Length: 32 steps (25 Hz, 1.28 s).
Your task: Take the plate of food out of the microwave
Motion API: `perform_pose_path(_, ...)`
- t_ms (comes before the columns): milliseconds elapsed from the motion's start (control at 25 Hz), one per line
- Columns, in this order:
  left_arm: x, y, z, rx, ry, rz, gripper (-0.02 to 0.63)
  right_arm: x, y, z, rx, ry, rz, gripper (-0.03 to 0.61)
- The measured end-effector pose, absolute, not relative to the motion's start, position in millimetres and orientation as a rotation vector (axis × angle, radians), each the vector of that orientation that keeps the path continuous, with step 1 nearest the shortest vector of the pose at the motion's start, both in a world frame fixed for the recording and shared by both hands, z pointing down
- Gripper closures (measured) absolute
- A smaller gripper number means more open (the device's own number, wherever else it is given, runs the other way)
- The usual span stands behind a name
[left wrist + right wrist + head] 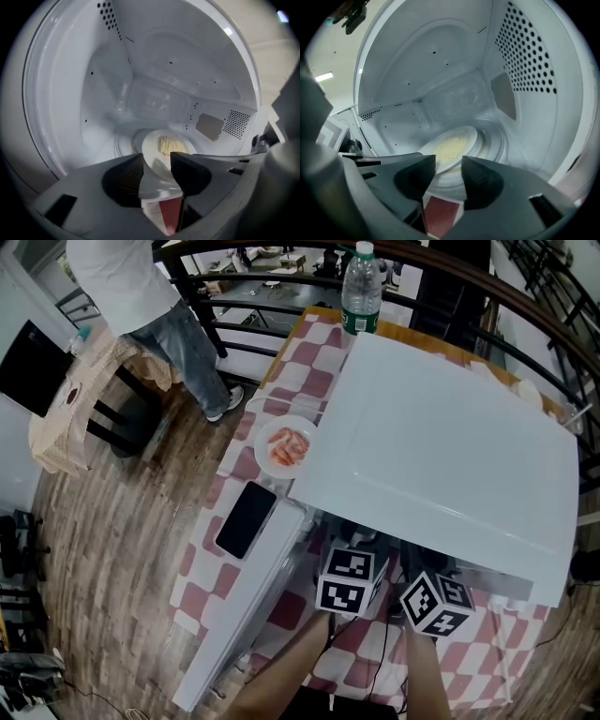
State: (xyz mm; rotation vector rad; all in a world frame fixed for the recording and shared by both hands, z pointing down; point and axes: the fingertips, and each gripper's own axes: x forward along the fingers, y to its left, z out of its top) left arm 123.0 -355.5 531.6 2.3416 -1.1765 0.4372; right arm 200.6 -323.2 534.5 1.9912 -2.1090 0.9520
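The left gripper (157, 158) is clamped on the near rim of the plate (151, 149). In its own view the white rim runs down into the narrow gap between the two dark pads and fills it. The plate sits low in the centre of that frame, inside the microwave (441, 437), with a heap of pale yellow food (168, 144) just beyond the jaw tips. The right gripper (449, 161) has its jaws apart. In its view the same plate lies just past the tips and looks tilted against the turntable (499, 140) beneath it, with nothing pressing on either pad.

The cavity walls stand well clear of the plate on every side, and the perforated wall (525, 56) fills the upper right of the right gripper view. In the head view both grippers sit side by side at lower centre, at the microwave's mouth, and the door (239, 615) is swung open toward the lower left. On the checked desk (309, 352) a second plate (286, 446) of pinkish food lies just left of the microwave. A bottle (361, 287) stands at the top edge, and a person (141, 287) stands at upper left.
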Motion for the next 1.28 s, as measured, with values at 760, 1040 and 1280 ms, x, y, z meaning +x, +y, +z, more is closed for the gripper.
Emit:
perform_pose_path(760,122,-334,534,2.328,-1.183,0.435,0.457,198,-306,532,2.015,-2.121,0.980,0.436)
perform_pose_path(1040,122,-321,532,2.316,-1.172,0.427,0.453,199,-293,530,2.020,-2.114,0.969,0.436)
perform_pose_path(1280,122,-307,529,2.320,-1.168,0.430,0.449,199,-280,528,2.036,-2.102,0.974,0.436)
